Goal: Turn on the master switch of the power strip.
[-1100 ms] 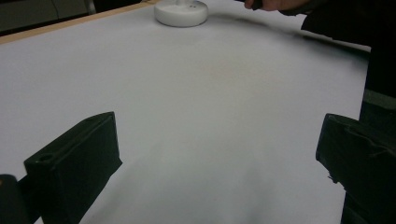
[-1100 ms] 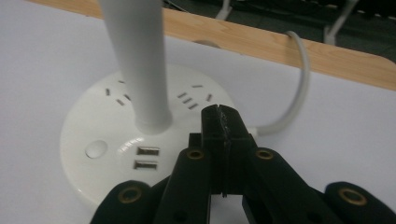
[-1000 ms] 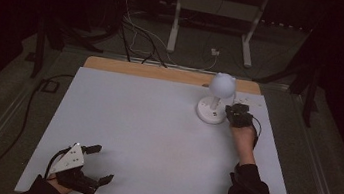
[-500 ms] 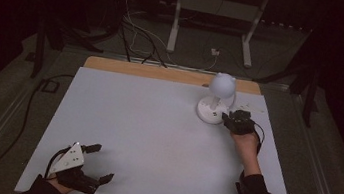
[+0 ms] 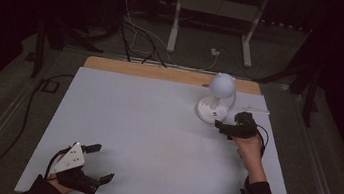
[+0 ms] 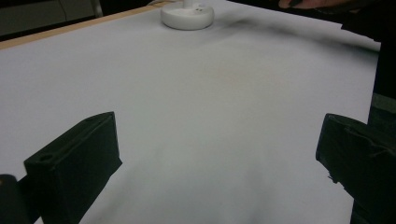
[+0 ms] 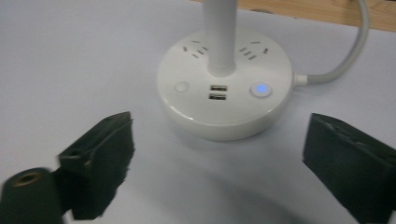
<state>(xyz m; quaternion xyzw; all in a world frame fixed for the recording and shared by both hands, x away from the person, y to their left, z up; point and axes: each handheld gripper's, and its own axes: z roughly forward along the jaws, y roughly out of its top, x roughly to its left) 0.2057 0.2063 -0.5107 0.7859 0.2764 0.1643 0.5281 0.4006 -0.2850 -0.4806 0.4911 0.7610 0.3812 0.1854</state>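
Observation:
A white desk lamp stands at the far right of the white table [image 5: 146, 124], with a ball-shaped head [image 5: 223, 85] over a round base [image 5: 210, 110]. In the right gripper view the base [image 7: 224, 88] shows sockets, two USB ports, a blue lit button [image 7: 261, 88] and a plain button [image 7: 181, 87]. My right gripper [image 5: 222, 130] is open just in front of the base, not touching it, and its jaws [image 7: 224, 163] stand wide apart with nothing between them. My left gripper [image 5: 102, 162] rests open at the near left, over bare table [image 6: 215, 158].
The lamp's white cable [image 7: 345, 56] curves off the base toward the wooden strip [image 5: 143, 69] at the table's far edge. Beyond the table the floor holds cables and a metal stand [image 5: 216, 12]. The lamp base [image 6: 187, 16] lies far from the left gripper.
My right gripper has drawn back from the lamp base toward the near side of the table. The left gripper has stayed put.

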